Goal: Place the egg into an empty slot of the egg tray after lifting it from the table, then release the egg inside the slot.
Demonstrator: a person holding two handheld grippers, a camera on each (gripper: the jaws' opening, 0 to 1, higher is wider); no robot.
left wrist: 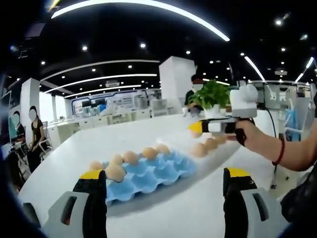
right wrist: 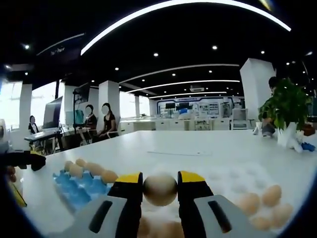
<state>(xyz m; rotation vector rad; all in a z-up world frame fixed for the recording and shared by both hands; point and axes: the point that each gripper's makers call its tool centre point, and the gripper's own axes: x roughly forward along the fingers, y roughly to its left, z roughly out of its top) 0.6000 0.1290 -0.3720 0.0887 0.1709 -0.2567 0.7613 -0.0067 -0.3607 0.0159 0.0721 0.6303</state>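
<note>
A blue egg tray (left wrist: 153, 173) lies on the white table (left wrist: 198, 208), with several brown eggs (left wrist: 131, 157) in its far row and near slots bare. My left gripper (left wrist: 166, 181) stands wide open just before the tray, nothing between its jaws. My right gripper (left wrist: 198, 128) comes in from the right, above the table beyond the tray. In the right gripper view my right gripper (right wrist: 159, 183) is shut on a brown egg (right wrist: 159, 192), held above the table. The tray (right wrist: 79, 187) lies to its lower left.
Several loose eggs (right wrist: 262, 201) lie on the table to the right; they also sit beside the tray's far end (left wrist: 205, 147). A potted plant (right wrist: 287, 111) stands at the back right. People sit at desks (right wrist: 96, 124) far left. The left gripper (right wrist: 22, 159) shows at the left edge.
</note>
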